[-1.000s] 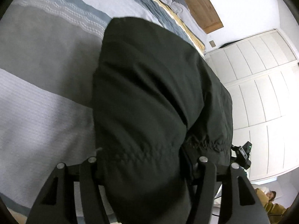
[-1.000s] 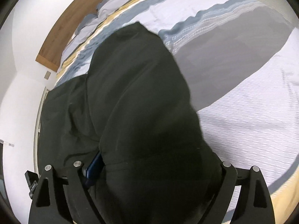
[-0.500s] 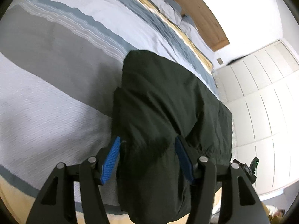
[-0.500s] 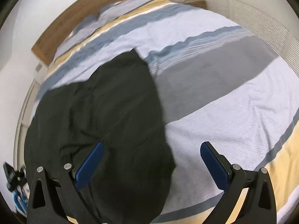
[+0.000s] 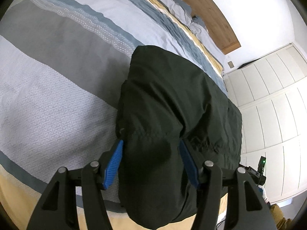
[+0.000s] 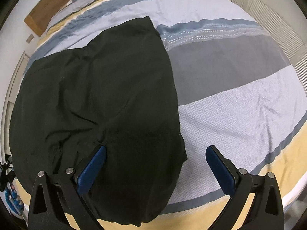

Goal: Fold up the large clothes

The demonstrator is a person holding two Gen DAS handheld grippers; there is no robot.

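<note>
A large black garment (image 5: pixel 172 105) lies folded on the striped bedspread (image 5: pixel 57 76), its near end hanging over the bed's front edge. My left gripper (image 5: pixel 151 163) is open, and a bunched fold of the garment bulges between its blue pads (image 5: pixel 113 164). In the right wrist view the garment (image 6: pixel 96 95) fills the left half. My right gripper (image 6: pixel 155 170) is wide open above the garment's right edge, with the left pad (image 6: pixel 92 168) over the cloth and the right pad (image 6: pixel 220 170) over the bedspread (image 6: pixel 239 105).
A wooden headboard (image 5: pixel 207 9) and pillows (image 5: pixel 180 7) are at the far end. White wardrobe doors (image 5: pixel 272 105) stand beside the bed. A small black device with a green light (image 5: pixel 261 170) sits low by the wardrobe.
Both grippers opened and let the garment go, then drew back from it. The garment dropped flat onto the bed. The left gripper has since come closer over its near fold.
</note>
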